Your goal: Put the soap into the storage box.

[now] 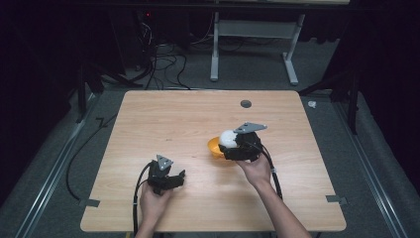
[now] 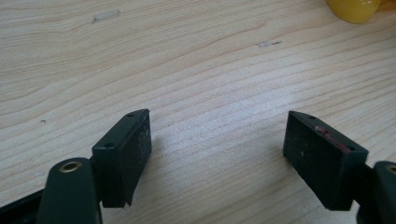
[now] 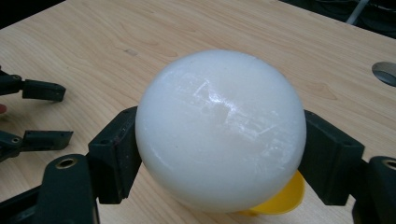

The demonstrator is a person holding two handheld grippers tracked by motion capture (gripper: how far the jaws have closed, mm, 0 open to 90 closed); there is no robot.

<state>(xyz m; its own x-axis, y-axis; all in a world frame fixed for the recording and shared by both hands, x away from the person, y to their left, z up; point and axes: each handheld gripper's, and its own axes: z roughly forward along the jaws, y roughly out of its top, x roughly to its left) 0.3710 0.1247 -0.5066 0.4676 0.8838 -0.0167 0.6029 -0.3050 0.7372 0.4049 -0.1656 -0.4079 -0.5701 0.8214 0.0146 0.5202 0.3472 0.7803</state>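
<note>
Grip on the smooth white ball [image 3: 219, 130]: the right tool [image 3: 219, 154] clamps it at both sides, just above the shallow yellow plastic bowl [image 1: 215, 147], seemingly to seat or lift it. Left of the bowl, the left tool [image 2: 217, 154] rests wide open, empty, on the pale wooden worktop [image 1: 148, 124], obstructing nothing.

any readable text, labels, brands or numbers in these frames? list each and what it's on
None readable. The white ball held in the right tool, the yellow bowl, the left tool and the wooden table all show no lettering. The pale tape scraps on the table are blank.
</note>
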